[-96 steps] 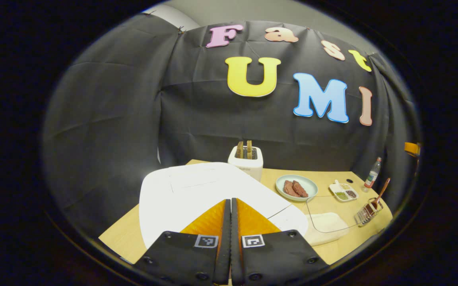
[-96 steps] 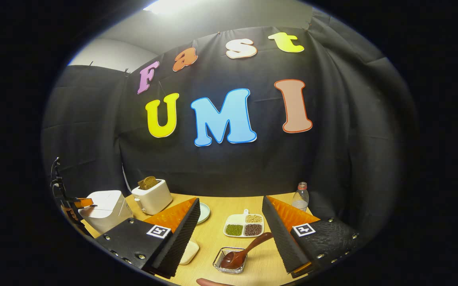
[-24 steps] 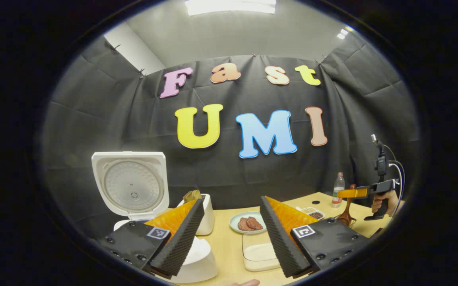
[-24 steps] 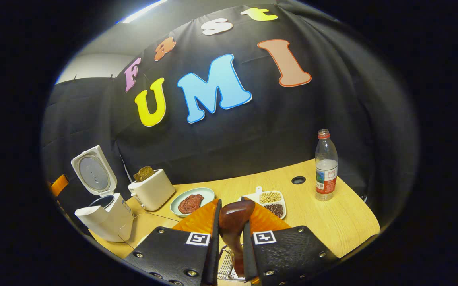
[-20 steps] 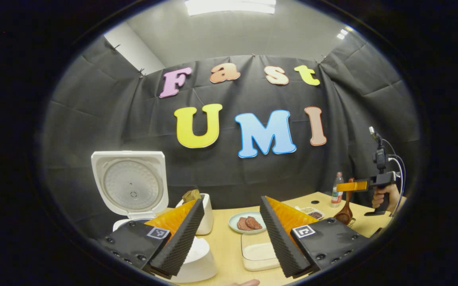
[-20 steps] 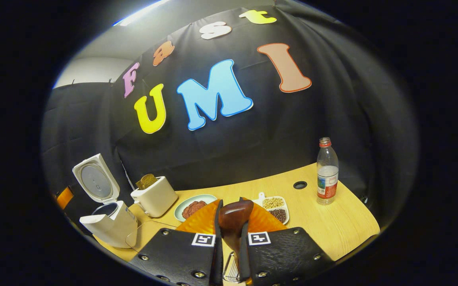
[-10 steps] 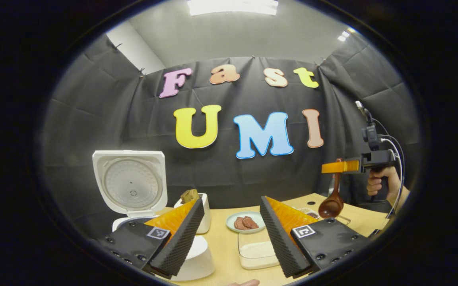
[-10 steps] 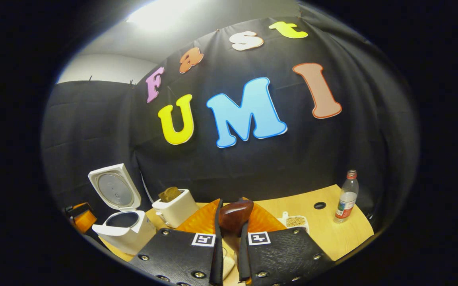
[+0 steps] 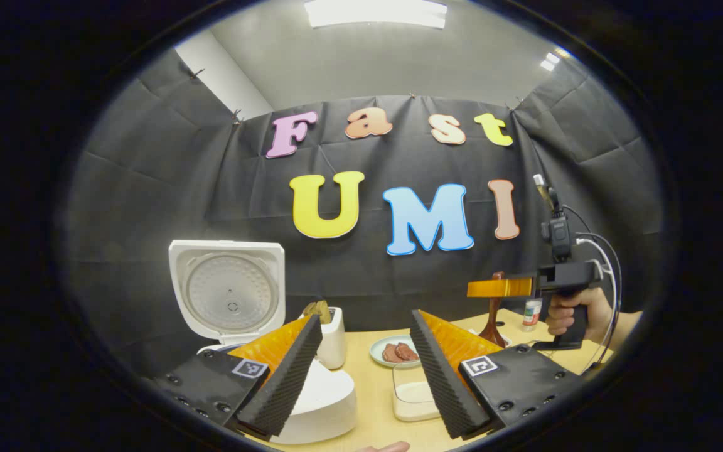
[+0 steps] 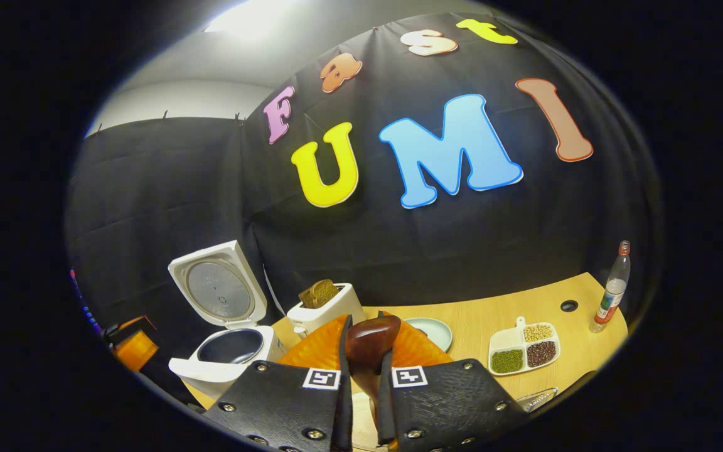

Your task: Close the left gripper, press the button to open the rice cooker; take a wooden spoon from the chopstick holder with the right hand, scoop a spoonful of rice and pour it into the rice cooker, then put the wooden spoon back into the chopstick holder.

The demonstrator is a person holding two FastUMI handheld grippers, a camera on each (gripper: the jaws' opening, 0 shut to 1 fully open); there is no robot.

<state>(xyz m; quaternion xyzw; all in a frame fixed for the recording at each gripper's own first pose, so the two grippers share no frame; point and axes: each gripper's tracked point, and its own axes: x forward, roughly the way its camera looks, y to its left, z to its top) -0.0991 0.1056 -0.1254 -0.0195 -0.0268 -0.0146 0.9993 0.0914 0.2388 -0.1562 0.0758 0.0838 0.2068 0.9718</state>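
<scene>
The white rice cooker [image 9: 327,402] stands with its lid [image 9: 226,295] up at the left, its pot [image 10: 230,345] showing dark inside. My left gripper [image 9: 365,317] is open above the table, with nothing between its fingers. My right gripper [image 10: 364,333] is shut on the handle of the dark wooden spoon [image 10: 368,342]. In the left gripper view, the right gripper [image 9: 499,287] hovers at the right, and the spoon [image 9: 493,320] hangs bowl-down from it. A clear box of rice [image 9: 415,395] sits low at centre. The wire chopstick holder [image 10: 537,395] lies at the table's front right.
A white toaster [image 10: 324,311] with bread stands beside the cooker. Behind the rice box sits a plate of meat [image 9: 396,351]. A divided dish of beans [image 10: 521,351] and a water bottle [image 10: 612,289] stand at the right. A hand [image 9: 572,311] holds the right gripper.
The right gripper has lifted the spoon out of the chopstick holder and carried it leftward over the table. The left gripper stays open and has barely shifted.
</scene>
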